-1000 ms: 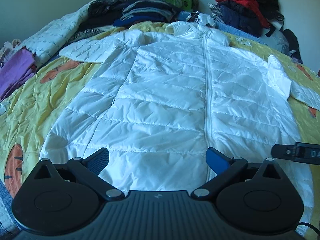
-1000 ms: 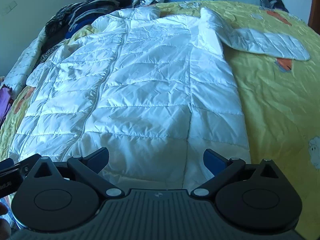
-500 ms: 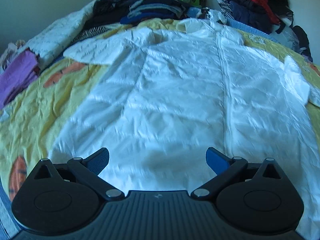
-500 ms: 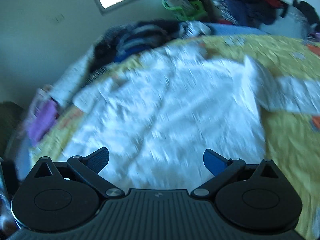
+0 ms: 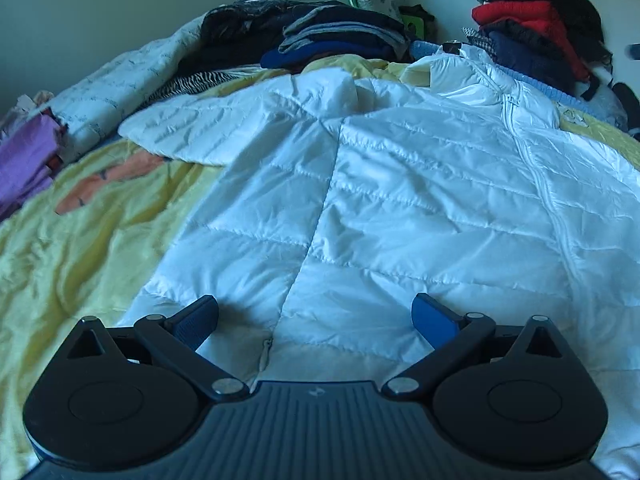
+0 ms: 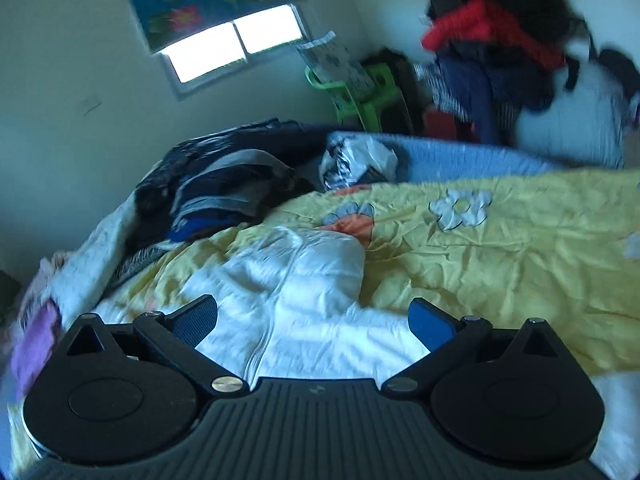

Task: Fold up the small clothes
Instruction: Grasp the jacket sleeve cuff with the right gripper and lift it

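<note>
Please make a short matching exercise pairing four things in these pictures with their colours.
Things:
1. puffer jacket
2. bedspread
3. plastic chair
4. folded cloth at the bed's left edge

Colours:
a. purple
b. white
c. green
d. yellow

Pairs: 1-b, 2-d, 3-c, 4-a

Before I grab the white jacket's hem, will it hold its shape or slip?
The white jacket will probably flop: it lies creased and limp on the yellow bedspread. Its shiny shell may slide between the left gripper's open pads. The puffy quilting suggests it's light.
</note>
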The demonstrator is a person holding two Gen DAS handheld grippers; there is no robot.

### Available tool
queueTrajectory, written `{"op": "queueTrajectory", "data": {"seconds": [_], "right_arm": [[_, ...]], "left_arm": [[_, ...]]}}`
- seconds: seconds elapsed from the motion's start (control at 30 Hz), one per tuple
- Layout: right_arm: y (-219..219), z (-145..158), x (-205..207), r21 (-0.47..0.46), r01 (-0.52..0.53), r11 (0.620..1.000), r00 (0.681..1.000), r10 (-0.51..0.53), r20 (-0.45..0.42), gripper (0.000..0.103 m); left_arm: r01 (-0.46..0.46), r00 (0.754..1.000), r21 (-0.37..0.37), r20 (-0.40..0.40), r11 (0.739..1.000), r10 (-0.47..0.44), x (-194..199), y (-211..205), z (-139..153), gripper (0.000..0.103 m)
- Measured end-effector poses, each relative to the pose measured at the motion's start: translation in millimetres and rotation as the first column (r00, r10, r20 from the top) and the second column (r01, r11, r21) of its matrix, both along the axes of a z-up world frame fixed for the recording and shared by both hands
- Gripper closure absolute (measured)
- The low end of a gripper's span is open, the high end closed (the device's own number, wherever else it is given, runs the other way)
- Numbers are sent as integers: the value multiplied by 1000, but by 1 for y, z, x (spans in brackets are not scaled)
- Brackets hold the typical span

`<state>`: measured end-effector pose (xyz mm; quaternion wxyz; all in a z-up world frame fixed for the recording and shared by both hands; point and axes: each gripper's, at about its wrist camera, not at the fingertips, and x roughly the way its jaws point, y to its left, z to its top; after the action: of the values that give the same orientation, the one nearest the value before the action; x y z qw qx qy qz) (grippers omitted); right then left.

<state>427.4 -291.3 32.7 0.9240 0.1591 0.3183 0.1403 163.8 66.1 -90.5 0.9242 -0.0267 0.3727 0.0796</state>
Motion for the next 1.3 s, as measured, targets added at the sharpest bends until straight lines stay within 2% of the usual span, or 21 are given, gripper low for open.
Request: {"op": "queueTrajectory", "data": {"seconds": [0.1,0.3,0.4,0.43,0.53,0.57,0.67,0.73,0.77,0.83,0.9,0.97,1.0,1.1,1.17,1.23,1.27,1.3], "right_arm": [[-16,-34,57,126,20,992,996,-9,-91,0],[-28,-104,151,339,124,933,958,-25,-284,1],[-22,-130,186,426,115,897,948,30,-318,6],[-18,-137,199,449,67,891,940,94,-327,8],[5,-154,231,481,3,877,914,192,-357,19],[13,-156,238,479,-20,878,909,216,-357,26],[35,-158,253,477,-88,874,897,278,-344,54],[45,-156,257,446,-121,887,901,286,-326,67],[49,-151,255,435,-145,888,907,295,-299,81],[57,-138,249,409,-191,892,918,310,-248,83],[63,-111,234,337,-253,907,930,323,-172,84],[71,-78,210,268,-339,902,925,372,-81,84],[76,-58,192,223,-392,893,912,409,-33,84],[90,-11,130,60,-528,847,849,526,50,83],[98,6,75,-71,-586,807,804,590,74,77],[106,7,23,-180,-623,761,766,640,56,53],[108,2,-1,-228,-633,740,754,656,33,27],[108,-6,-21,-276,-627,728,756,654,6,7]], "left_arm": [[13,998,0,63,1000,-13,-5,0,-11,0],[9,996,-32,85,999,-6,-6,4,-12,0],[6,995,-51,98,999,-1,-8,7,-12,0],[5,995,-64,105,998,2,-9,9,-12,0],[1,993,-86,115,996,9,-9,11,-12,0],[0,993,-89,116,996,10,-9,11,-12,0],[-2,993,-93,118,996,13,-8,12,-13,0],[-3,993,-100,121,995,15,-8,12,-13,0],[-3,992,-102,122,995,16,-8,13,-13,0],[-4,992,-108,124,994,17,-9,14,-12,0],[-4,992,-114,127,993,18,-9,15,-12,0],[-4,991,-120,130,993,20,-10,16,-12,0],[-4,991,-125,132,992,20,-10,16,-12,0],[-4,990,-139,138,990,23,-11,18,-11,0],[-4,989,-150,143,989,25,-12,20,-11,0],[-4,989,-159,147,987,28,-13,21,-11,0],[-4,988,-162,149,987,29,-12,21,-11,0],[-4,988,-166,150,986,29,-13,21,-11,0]]}}
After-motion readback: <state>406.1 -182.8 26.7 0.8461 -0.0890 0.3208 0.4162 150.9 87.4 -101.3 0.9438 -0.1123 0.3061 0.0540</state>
